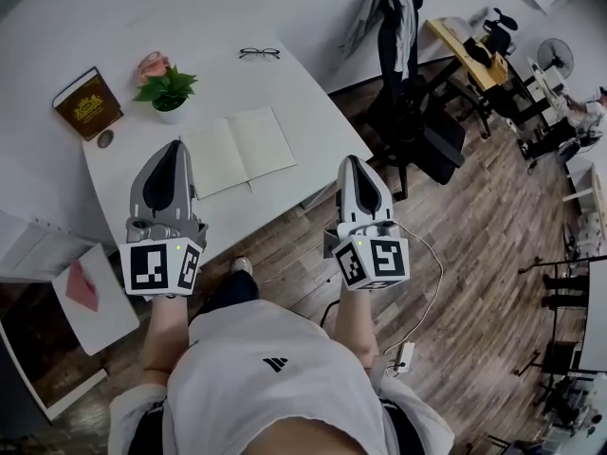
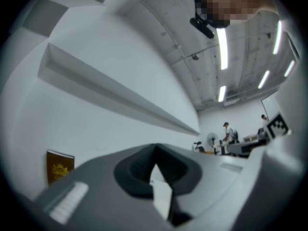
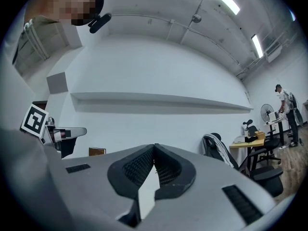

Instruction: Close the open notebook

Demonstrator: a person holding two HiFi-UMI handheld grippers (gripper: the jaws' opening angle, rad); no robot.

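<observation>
White notebook point(image 1: 237, 150) lies open, approach step; left gripper point(image 1: 174, 152) at eight o'clock, right gripper point(image 1: 352, 163) at four, jaws clenched empty. Next: lift one cover.

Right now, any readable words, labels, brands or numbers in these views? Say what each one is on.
No legible words or numbers anywhere.
Brown hardcover book: gold print on the cover, too small to read.
White shirt: small black three-stripe logo, no words.
Cubes on the left gripper and right gripper: black-and-white square markers, not text.
Open white notebook: pages look blank.
</observation>
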